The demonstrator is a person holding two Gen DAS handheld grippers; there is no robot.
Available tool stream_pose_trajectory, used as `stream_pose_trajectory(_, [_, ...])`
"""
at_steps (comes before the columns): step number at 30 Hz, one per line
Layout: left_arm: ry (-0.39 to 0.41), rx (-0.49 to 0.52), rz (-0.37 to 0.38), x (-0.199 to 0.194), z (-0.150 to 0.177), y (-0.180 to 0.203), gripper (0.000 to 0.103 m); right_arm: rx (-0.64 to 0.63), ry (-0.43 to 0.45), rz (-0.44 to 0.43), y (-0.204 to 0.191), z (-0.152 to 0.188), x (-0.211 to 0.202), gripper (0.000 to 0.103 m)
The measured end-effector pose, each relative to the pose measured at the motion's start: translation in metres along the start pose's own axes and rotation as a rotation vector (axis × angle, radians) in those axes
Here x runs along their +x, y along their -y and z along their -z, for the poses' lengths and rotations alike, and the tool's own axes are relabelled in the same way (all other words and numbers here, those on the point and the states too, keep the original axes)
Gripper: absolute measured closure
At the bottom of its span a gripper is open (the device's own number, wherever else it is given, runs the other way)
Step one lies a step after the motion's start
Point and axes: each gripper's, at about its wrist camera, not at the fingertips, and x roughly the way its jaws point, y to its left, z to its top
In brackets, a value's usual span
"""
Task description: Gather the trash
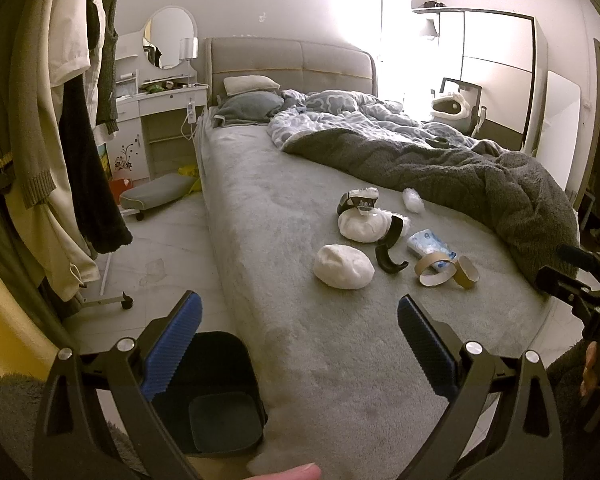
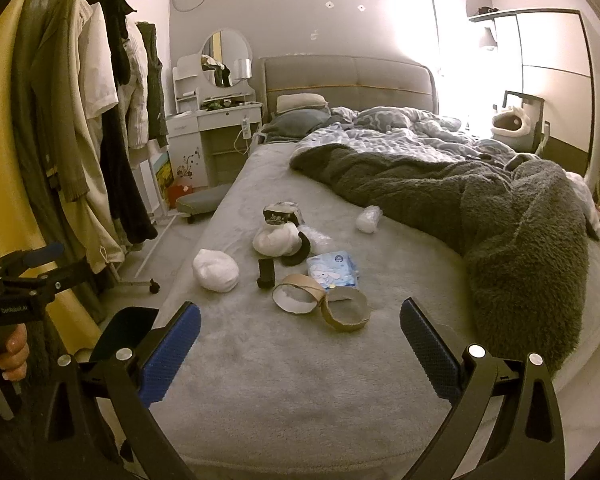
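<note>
We hold both grippers, left (image 1: 299, 334) and right (image 2: 300, 340), spread wide and empty above the bed (image 2: 300, 380); the trash (image 2: 320, 280) lies uncollected, the bin (image 1: 216, 400) apparently empty.

We find bare bed (image 2: 284, 360) surface before the cardboard rings (image 2: 320, 300); the heaped grey blanket (image 2: 520, 272) blocks the right side.

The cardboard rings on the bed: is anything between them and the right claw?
Nothing visible. Only bare bed lies between the open right claw and the two cardboard rings.
</note>
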Motion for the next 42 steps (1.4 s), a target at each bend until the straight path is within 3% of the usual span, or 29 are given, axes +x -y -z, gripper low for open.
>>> stream_pose_trajectory(15, [0.005,-0.006,-0.005,0.0,0.0,0.003,0.003,-0.011,-0.024,-0.016,-0.002,0.0,0.002,0.002])
stream_pose_trajectory(20, [-0.007,0.021,0.03,0.007,-0.005,0.007,0.004,0.0,-0.052,-0.024,-0.001,-0.005,0.01,0.003])
stream_pose_trajectory(22, [-0.015,0.031,0.043,0.012,-0.007,0.009,0.004,0.025,-0.064,-0.036,0.005,-0.006,0.016,0.006])
stream_pose_trajectory(24, [-0.024,0.035,0.058,0.018,-0.009,0.011,0.004,0.045,-0.08,-0.034,0.01,-0.007,0.023,0.016])
stream_pose_trajectory(32, [-0.077,0.031,0.096,0.047,-0.017,0.011,0.008,0.095,-0.148,-0.028,0.037,-0.009,0.053,0.032])
stream_pose_trajectory(34, [-0.098,0.039,0.109,0.056,-0.017,0.012,0.014,0.092,-0.168,-0.038,0.043,-0.008,0.06,0.034])
stream_pose_trajectory(42, [-0.158,0.073,0.134,0.095,-0.02,0.023,0.015,0.014,-0.253,-0.073,0.045,-0.004,0.087,0.037])
